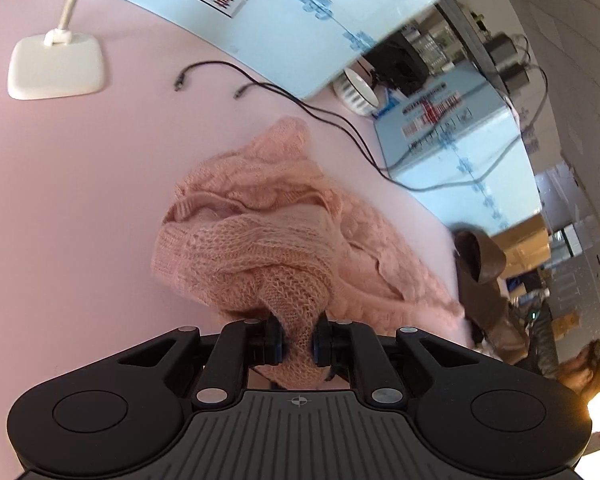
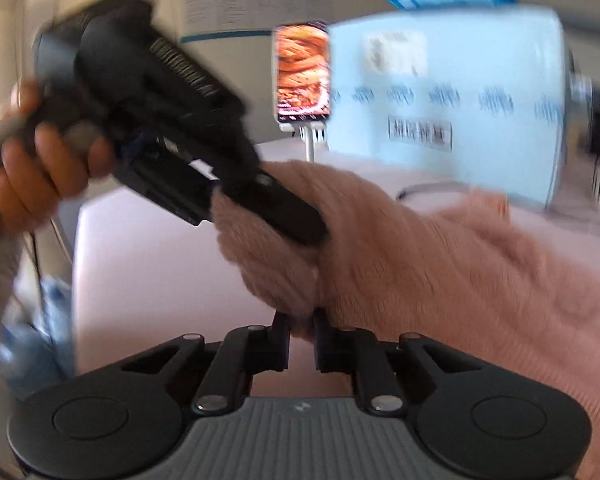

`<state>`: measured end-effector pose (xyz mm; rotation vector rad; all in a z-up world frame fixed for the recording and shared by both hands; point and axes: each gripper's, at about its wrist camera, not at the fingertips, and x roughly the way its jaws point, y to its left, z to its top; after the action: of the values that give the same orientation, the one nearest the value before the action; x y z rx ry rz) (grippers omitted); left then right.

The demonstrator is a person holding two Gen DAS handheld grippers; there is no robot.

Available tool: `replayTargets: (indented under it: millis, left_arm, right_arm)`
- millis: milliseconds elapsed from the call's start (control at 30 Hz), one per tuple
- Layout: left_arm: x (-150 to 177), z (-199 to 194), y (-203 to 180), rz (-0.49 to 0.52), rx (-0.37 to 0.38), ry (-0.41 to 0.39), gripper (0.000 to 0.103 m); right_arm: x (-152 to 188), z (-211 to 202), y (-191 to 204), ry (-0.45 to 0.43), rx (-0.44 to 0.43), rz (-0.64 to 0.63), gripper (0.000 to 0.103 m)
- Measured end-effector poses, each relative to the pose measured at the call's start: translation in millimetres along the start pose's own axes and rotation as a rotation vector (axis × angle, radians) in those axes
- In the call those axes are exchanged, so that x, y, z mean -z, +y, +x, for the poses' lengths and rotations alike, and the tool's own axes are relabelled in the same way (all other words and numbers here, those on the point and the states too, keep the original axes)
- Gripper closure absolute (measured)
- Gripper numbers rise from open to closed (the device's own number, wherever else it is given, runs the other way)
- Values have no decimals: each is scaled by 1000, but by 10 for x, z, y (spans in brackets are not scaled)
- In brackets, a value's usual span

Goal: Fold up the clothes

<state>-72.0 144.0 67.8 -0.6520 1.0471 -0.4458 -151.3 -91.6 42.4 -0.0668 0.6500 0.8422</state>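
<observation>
A pink knitted sweater (image 1: pixel 268 232) lies crumpled on the pink table (image 1: pixel 80 200). My left gripper (image 1: pixel 298 340) is shut on a bunched fold of it at the near edge, and the knit is pinched between the blue pads. In the right wrist view the sweater (image 2: pixel 440 264) is lifted and blurred. My right gripper (image 2: pixel 302 332) stands with its jaws close together, a hanging edge of the knit caught between the tips. The left gripper (image 2: pixel 292 212), held by a hand (image 2: pixel 40 168), shows above with its fingers buried in the same fabric.
A white phone stand (image 1: pixel 56 68) and two loose black cables (image 1: pixel 300 104) lie beyond the sweater. Light blue boxes (image 1: pixel 300 20) line the far side, with a tape roll (image 1: pixel 356 92). A brown object (image 1: pixel 484 272) and a person (image 1: pixel 588 368) are at the right. A lit phone (image 2: pixel 302 72) stands behind.
</observation>
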Motion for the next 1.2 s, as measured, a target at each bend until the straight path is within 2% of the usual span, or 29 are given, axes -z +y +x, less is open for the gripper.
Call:
replayTargets:
  millis: [33,67,100,133,167,200,267,367,433,500,567,667,700,733,800,833,933,1033,1067,1100,1133,1200]
  left_arm:
    - [-21,-1,27,-18,1,-1,86]
    - [-43,-2,54,-37,2,-2,77]
    - [-56,-16,83,-51,4,-5,63]
    - [-62,-45,112,-61,7,-11,54]
    - [-67,-74,142,-71,10,-17,40]
    - [-51,-133,165,-60,21,-27,34]
    - [16,-264,199,-10,27,-46,29]
    - [132,-415,287,54,-8,-75,28]
    - [216,-424,355,83,-35,-65,27]
    - [276,-382,400,102,-44,-39,27]
    - [343,-276,427,121,-32,1,27]
    - [348,-115,429,98,-12,19,27]
    - [295,-68,444,62,-11,6,27]
    - [243,-20,460,26,-9,-6,27]
    - [163,20,467,-13,7,-21,28]
    - [135,24,465,-21,19,-26,28]
    - [85,-20,435,-10,64,-45,28]
    - [51,-96,396,14,61,-60,27]
    - [38,-108,393,16,55,-61,27]
    - [26,-111,394,16,49,-59,27]
    - [17,-112,394,15,39,-56,27]
    - [9,-129,389,17,28,-57,27]
  right_arm:
    - [-10,-49,-60,2,-27,40,92]
    - [-23,-103,-134,2,-61,90,92]
    - [-44,-168,-258,-1,-114,176,92]
    - [-59,-217,-400,-2,-169,278,92]
    - [-63,-238,-522,1,-213,362,92]
    - [-57,-241,-631,0,-248,436,93]
    - [-36,-223,-801,-5,-276,538,94]
    - [-18,-183,-921,-13,-235,595,94]
    - [-12,-155,-960,-18,-213,603,94]
    - [-26,-182,-918,-38,-197,546,90]
    - [-56,-281,-794,-83,-216,407,86]
    - [-96,-398,-491,-123,-278,159,52]
    - [-88,-392,-364,-119,-246,77,47]
    - [-79,-386,-236,-115,-213,-4,47]
    - [-64,-363,2,-106,-148,-155,48]
    - [-67,-318,60,-95,-121,-186,49]
    - [-121,-95,165,-41,-24,-223,51]
    - [-154,47,181,-4,6,-224,54]
    - [-165,106,196,11,17,-225,63]
    - [-174,156,211,23,34,-224,85]
    - [-178,178,200,24,48,-208,93]
    - [-197,218,161,21,65,-162,94]
